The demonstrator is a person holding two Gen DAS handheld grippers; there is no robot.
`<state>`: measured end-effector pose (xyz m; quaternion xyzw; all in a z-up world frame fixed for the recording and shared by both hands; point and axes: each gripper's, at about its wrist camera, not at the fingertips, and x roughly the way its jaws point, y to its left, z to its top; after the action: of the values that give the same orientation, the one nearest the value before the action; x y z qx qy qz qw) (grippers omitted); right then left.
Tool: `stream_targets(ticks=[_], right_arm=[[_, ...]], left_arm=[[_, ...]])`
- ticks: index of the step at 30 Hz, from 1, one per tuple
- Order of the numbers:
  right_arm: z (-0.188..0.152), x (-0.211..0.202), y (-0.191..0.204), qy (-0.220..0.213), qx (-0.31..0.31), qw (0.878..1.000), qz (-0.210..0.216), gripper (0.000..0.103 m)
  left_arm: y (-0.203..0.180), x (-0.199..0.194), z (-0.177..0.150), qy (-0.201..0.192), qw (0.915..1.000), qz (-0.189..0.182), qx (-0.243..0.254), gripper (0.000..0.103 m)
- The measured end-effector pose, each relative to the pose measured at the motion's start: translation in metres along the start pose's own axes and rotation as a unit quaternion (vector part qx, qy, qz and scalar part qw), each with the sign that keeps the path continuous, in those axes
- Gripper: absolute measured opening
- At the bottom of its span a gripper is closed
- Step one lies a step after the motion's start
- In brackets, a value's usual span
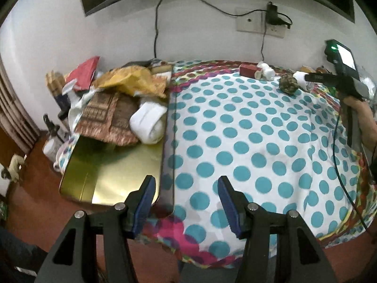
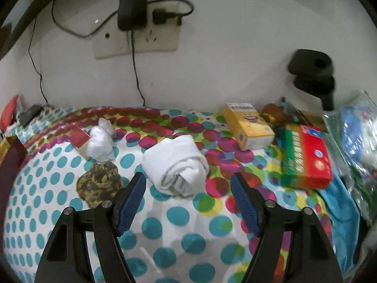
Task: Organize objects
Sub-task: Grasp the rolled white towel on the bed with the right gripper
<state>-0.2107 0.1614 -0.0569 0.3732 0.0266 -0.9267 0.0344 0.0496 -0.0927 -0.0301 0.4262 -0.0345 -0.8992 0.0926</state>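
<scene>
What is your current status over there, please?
Left gripper open, empty, beside gold tin. Right gripper open, facing rolled white cloth. Nothing between them.

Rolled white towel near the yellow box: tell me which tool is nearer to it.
Right. The right tool hangs open just in front of the rolled white towel. The left tool is at the near edge of the bed by the gold tin, far off.

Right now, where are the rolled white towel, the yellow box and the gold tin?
rolled white towel point(image 2: 175, 168): right wrist view, on the middle of the roll.
yellow box point(image 2: 247, 127): right wrist view, on its top face.
gold tin point(image 1: 113, 174): left wrist view, on its bare shiny floor.
</scene>
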Motion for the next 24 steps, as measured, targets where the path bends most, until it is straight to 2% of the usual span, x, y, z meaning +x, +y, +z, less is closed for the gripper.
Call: stream_targets(ticks=[10, 13, 18, 20, 24], right_arm=[[0.007, 0.029, 0.015, 0.023, -0.005, 1.0, 0.012, 0.072], [0.007, 0.033, 0.017, 0.031, -0.009, 0.999, 0.015, 0.059], [0.007, 0.038, 0.019, 0.043, -0.008, 0.999, 0.007, 0.047], [0.006, 0.035, 0.019, 0.037, -0.003, 0.999, 0.005, 0.039], [-0.002, 0.025, 0.018, 0.033, -0.004, 0.999, 0.001, 0.037]], left_arm=[[-0.033, 0.025, 0.028, 0.011, 0.9995, -0.016, 0.026, 0.056], [-0.046, 0.031, 0.043, 0.003, 0.9992, -0.023, 0.034, 0.056], [-0.07, 0.043, 0.069, -0.017, 0.9982, -0.03, 0.048, 0.056], [-0.079, 0.049, 0.081, -0.027, 0.9977, -0.04, 0.048, 0.056], [-0.103, 0.064, 0.109, -0.045, 0.9942, -0.081, 0.054, 0.056]])
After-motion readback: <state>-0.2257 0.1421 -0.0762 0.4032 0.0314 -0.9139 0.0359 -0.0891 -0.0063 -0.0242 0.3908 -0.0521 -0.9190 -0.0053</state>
